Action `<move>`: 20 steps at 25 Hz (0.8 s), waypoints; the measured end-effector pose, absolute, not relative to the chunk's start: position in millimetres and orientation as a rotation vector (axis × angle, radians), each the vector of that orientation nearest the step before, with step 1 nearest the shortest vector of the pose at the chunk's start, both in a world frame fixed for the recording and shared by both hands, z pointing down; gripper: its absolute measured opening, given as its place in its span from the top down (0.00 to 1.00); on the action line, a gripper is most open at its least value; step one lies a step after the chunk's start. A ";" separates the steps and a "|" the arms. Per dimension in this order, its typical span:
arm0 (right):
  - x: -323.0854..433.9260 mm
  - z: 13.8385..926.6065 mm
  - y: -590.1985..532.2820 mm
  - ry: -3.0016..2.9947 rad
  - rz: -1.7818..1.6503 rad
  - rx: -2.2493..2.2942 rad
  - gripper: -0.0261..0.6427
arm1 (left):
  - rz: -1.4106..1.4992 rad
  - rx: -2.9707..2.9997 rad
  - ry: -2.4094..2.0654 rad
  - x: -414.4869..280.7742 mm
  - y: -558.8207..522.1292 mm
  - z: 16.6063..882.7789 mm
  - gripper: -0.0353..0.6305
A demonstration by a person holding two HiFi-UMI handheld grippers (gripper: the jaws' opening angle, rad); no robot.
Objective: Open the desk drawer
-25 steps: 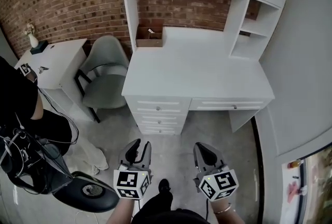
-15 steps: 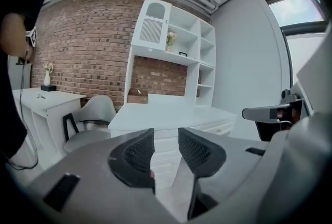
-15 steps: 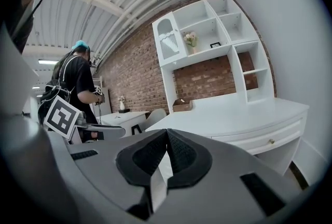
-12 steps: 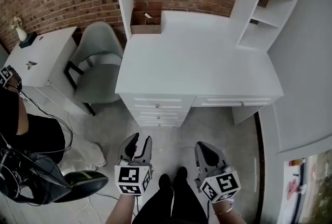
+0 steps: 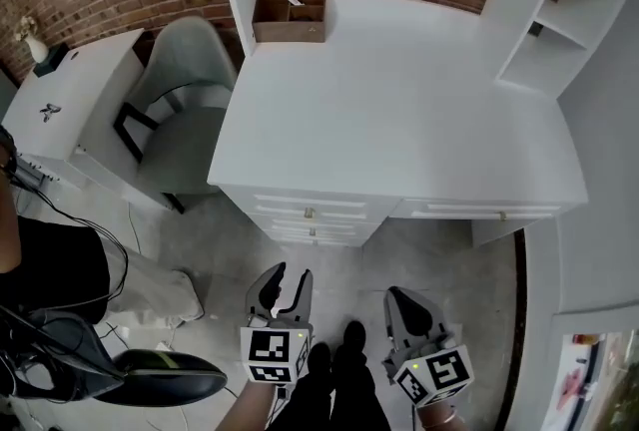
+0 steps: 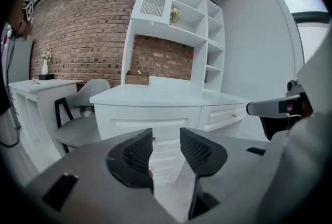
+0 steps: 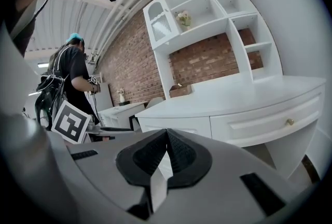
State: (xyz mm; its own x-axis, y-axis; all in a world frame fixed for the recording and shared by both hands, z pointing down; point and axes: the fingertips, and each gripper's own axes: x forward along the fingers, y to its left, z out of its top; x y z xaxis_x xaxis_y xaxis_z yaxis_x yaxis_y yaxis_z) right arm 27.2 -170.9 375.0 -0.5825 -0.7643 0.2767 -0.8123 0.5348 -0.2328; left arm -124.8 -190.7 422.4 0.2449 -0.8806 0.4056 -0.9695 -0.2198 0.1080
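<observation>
1. Left grey plastic gripper [image 5: 287,277] – jaws opening, nothing between.
2. Right grey plastic gripper [image 5: 395,293] – jaws pressed together, empty.
3. White panelled desk drawers [image 5: 312,211] – all shut under the white desk [image 5: 399,100] front edge, well apart from both grippers.

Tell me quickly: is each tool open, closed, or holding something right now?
Left tool: jaws opening, nothing between them.
Right tool: closed, empty.
</observation>
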 end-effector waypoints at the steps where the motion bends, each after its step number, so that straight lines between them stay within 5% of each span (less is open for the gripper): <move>1: 27.0 386.7 -175.5 -2.628 0.513 1.347 0.95 | 0.371 2.185 -1.707 -122.7 -196.3 434.2 0.72; 20: 42.6 626.1 -230.9 -2.628 0.530 1.314 0.95 | 0.451 2.060 -1.791 -123.4 -286.9 719.8 0.71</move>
